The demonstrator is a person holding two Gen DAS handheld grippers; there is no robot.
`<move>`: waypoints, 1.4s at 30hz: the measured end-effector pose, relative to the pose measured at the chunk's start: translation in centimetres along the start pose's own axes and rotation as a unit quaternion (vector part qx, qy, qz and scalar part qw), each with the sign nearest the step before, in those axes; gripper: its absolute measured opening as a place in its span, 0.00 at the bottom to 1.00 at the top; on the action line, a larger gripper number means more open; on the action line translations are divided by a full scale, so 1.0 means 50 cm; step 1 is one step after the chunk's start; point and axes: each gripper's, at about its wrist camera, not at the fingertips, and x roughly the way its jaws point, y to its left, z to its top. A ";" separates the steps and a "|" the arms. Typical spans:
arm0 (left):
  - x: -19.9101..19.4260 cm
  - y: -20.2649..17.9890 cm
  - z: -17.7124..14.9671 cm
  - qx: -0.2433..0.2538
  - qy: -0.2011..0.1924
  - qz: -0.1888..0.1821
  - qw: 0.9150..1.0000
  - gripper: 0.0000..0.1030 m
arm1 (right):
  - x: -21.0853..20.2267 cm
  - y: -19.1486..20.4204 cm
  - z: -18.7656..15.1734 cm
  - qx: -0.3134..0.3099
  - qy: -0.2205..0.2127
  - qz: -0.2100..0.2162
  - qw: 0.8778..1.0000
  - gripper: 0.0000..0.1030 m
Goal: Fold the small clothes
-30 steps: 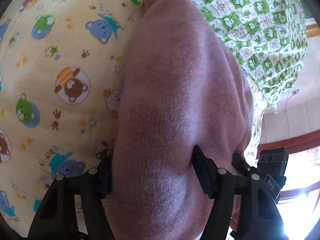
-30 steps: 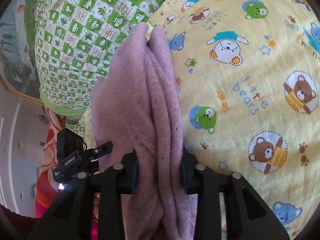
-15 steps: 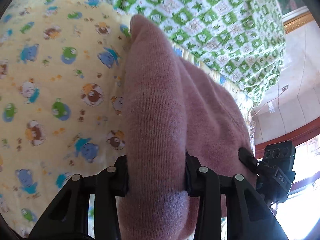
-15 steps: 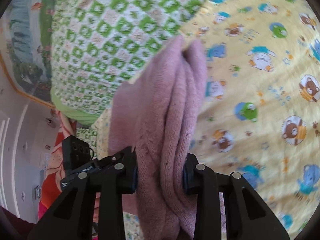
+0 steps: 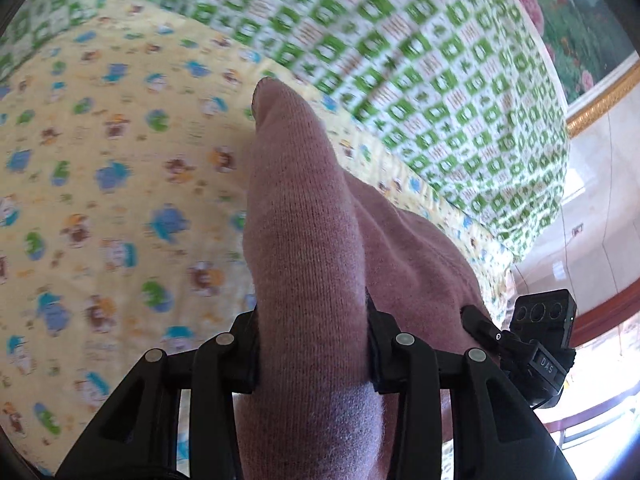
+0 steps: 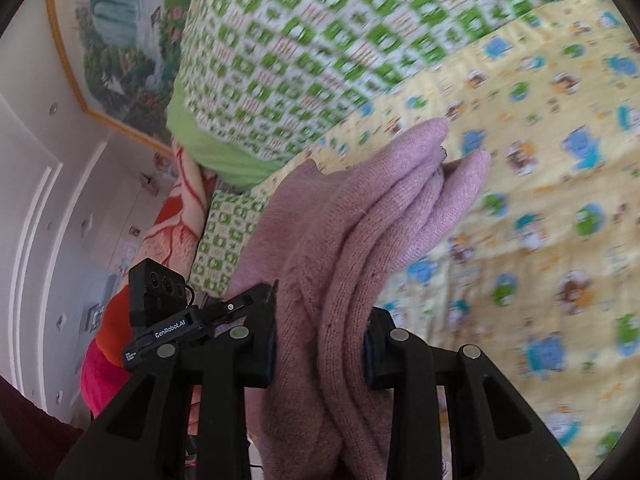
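Note:
A small pink knitted garment (image 5: pixel 308 248) is bunched and held up above the yellow bear-print bed sheet (image 5: pixel 100 200). My left gripper (image 5: pixel 314 344) is shut on one thick fold of it. My right gripper (image 6: pixel 320 340) is shut on several folded layers of the same pink garment (image 6: pixel 380 216). The other gripper's camera block shows at the right of the left wrist view (image 5: pixel 544 336) and at the left of the right wrist view (image 6: pixel 160 300). The garment hangs between the two grippers, clear of the sheet.
A green-and-white checked quilt (image 5: pixel 400 40) lies piled at the far side of the bed, also in the right wrist view (image 6: pixel 320 40). A framed landscape picture (image 6: pixel 116 40) hangs on the wall. Orange and red cloth (image 6: pixel 120 320) lies beside the bed.
Both grippers have lifted the pink garment up and away from the sheet; the bed looks farther off and more of the checked quilt and wall shows. The left gripper's jaws closed tighter on the fold.

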 end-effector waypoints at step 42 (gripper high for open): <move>-0.114 0.231 -0.178 -0.048 0.053 0.080 0.994 0.78 | 0.093 0.035 -0.182 -0.038 0.062 -0.186 0.980 0.60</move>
